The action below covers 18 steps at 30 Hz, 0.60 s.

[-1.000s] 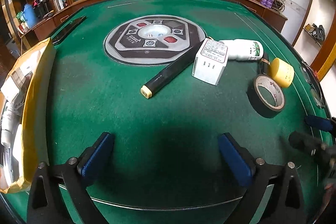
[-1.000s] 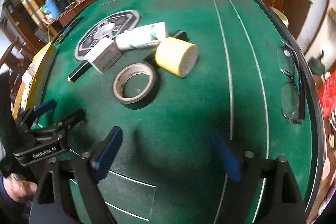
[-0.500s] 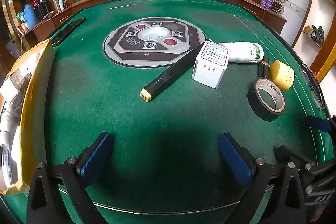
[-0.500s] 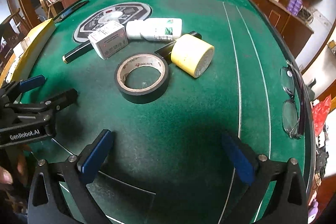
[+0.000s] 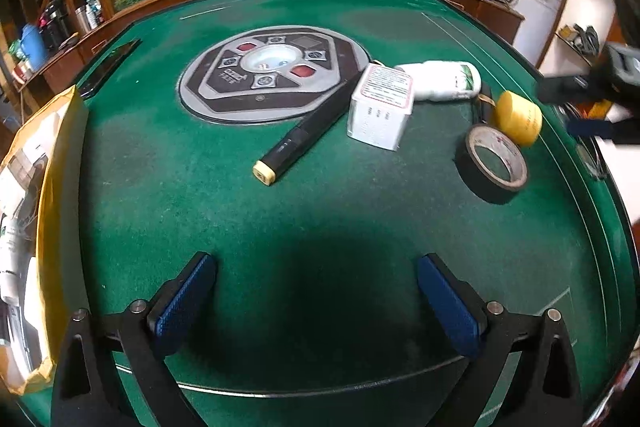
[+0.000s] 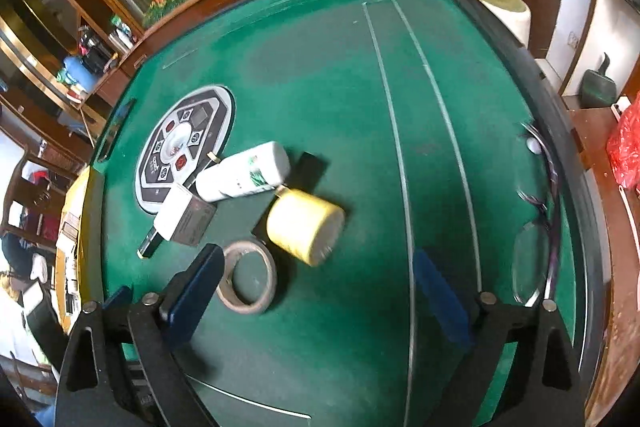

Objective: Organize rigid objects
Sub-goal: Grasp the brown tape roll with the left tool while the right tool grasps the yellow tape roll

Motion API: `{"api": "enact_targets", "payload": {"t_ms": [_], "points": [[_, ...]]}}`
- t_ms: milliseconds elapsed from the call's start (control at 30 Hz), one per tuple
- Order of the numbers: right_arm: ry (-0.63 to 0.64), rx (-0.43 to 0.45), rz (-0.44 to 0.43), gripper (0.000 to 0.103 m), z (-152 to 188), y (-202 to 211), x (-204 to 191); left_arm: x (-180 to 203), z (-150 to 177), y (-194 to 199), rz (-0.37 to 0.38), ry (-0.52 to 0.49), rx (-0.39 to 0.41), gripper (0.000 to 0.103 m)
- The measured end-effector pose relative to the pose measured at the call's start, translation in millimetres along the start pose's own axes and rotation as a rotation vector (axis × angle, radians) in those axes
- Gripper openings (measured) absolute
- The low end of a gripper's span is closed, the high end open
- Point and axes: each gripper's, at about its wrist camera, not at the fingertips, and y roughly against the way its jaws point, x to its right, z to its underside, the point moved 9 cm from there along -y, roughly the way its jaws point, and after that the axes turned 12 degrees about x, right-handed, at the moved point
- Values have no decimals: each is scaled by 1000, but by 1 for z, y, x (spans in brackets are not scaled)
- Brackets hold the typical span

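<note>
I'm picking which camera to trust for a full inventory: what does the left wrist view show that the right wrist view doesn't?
Only the left wrist view: the yellow bag at the table's left edge shown in full, and the whole black marker with its cream cap.

Only the right wrist view: the eyeglasses near the table's right edge and the cream stool beyond the table.

Both: the white box, white bottle, yellow tape, black tape, and the round centre panel of the green table.

The white box (image 5: 380,107) bears a red-bordered label of small print, too fine to read; the white bottle (image 5: 440,79) carries a green mark, perhaps a leaf logo; nothing else is legible.
</note>
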Motion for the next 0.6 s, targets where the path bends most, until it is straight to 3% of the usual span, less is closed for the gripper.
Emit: {"api": "enact_targets", "payload": {"t_ms": [133, 200, 267, 300, 367, 600], "points": [[14, -19, 9, 77, -5, -13, -11, 6, 0, 8, 32, 3, -11, 99], [-5, -61, 16, 62, -3, -24, -12, 8, -3, 12, 35, -4, -4, 99], [-8, -90, 53, 57, 0, -32, -9, 9, -5, 16, 37, -9, -1, 99], [-9, -97, 65, 46, 2, -35, -7, 9, -7, 18, 43, -8, 1, 99], [-29, -110, 64, 38, 6, -34, -2, 11, -12, 22, 60, -5, 7, 99], [-43, -85, 42, 34, 20, 1, 13, 41, -34, 31, 149, -46, 22, 99]]}}
